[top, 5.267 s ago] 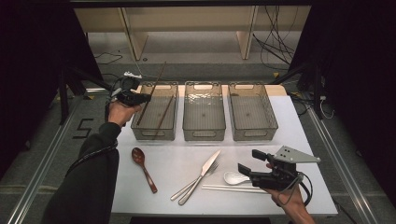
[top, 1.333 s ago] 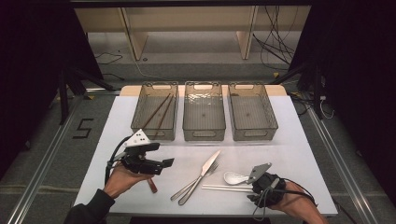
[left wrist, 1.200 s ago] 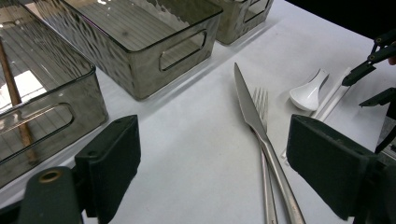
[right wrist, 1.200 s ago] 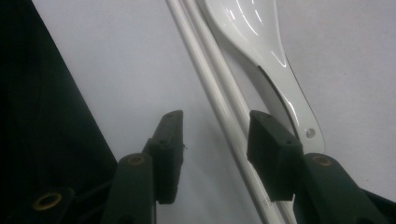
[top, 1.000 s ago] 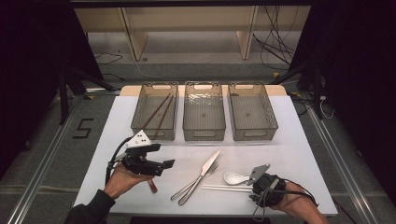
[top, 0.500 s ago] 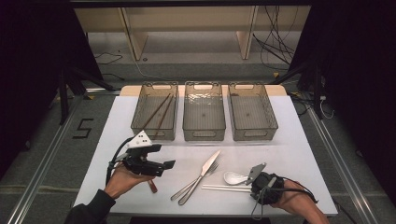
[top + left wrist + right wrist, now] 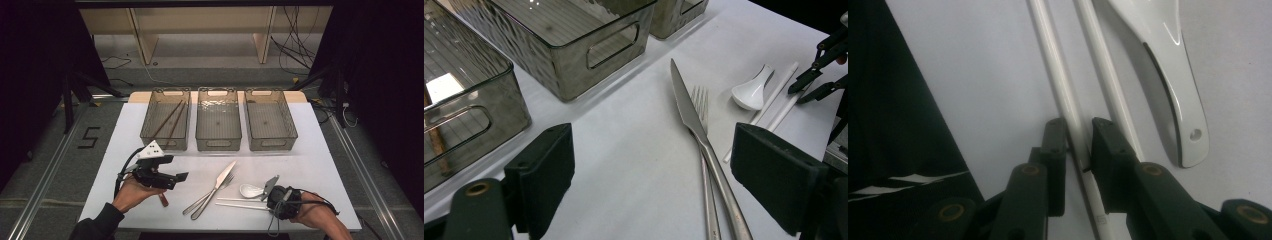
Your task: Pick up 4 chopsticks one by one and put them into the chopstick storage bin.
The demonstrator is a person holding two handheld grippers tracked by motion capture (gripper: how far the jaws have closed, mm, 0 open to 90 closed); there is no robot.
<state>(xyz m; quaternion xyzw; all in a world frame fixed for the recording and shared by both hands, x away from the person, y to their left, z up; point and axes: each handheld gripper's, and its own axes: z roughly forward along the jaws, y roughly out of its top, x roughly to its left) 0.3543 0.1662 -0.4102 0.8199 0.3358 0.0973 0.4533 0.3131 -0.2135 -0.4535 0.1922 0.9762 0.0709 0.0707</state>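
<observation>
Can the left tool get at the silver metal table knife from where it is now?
Probably yes. The left tool is open, and the silver metal table knife lies on bare white tabletop ahead of it. Only the metal fork beside it crowds a clean grip.

My matt black jaws flank a glossy white plastic chopstick point(image 7: 1063, 95); beside it, a shiny glazed spoon point(image 7: 1168, 75) on the smooth bench point(image 7: 973, 75).

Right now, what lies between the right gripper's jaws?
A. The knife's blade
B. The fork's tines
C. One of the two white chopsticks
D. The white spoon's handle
C. In the right gripper view, the right gripper straddles one white chopstick, its jaws having just been closing; the white spoon lies apart to the side.
</observation>
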